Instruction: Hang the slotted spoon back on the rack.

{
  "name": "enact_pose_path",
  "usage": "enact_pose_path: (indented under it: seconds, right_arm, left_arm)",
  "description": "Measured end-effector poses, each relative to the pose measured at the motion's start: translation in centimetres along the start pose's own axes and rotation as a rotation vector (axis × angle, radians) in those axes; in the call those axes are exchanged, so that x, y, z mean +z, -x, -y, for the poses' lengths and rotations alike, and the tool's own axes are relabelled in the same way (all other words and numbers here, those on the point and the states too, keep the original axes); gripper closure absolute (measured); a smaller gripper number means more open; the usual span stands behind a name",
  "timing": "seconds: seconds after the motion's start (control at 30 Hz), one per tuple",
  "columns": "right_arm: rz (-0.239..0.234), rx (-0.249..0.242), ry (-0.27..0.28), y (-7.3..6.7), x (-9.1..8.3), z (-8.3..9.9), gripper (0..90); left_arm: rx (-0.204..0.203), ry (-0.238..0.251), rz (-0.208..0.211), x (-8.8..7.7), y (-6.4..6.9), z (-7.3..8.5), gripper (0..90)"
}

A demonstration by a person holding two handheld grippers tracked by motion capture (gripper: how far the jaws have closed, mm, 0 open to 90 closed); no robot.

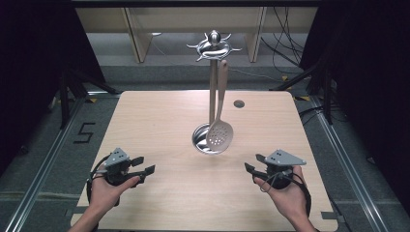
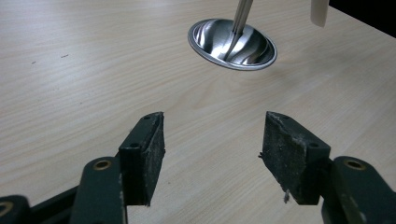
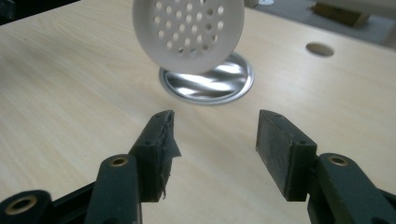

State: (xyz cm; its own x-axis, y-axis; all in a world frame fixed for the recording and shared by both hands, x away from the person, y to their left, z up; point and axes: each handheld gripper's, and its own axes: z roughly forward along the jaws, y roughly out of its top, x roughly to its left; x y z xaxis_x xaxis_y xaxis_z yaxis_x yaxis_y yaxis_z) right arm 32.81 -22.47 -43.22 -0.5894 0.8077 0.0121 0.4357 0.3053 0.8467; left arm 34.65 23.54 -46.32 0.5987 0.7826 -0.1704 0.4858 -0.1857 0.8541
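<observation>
1. On the wooden table (image 1: 159, 116), at centre, a metal utensil stand (image 1: 212, 77) rises from its round base (image 2: 232, 44).
2. From its top hooks, toward 1 o'clock, a pale slotted skimmer (image 1: 220, 131) hangs.
3. At 7 o'clock, left gripper (image 1: 143, 166): jaws spread, empty.
4. At 5 o'clock, right gripper (image 1: 255, 164): jaws spread, empty.

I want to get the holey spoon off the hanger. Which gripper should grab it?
Probably the right hand-held gripper. The slotted spoon hangs on the stand facing it, straight ahead between its open jaws. From the left hand-held gripper, also open, the spoon sits off to one side.
</observation>
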Motion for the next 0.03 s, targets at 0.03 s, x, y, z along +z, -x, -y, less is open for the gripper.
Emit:
enact_pose_path:
  seconds: [0.03]
  right_arm:
    - [-0.016, 0.020, 0.007, 0.07, 0.12, 0.33, 47.0]
  left_arm:
    - [-0.003, 0.000, -0.001, 0.02, -0.03, 0.00, 38.1]
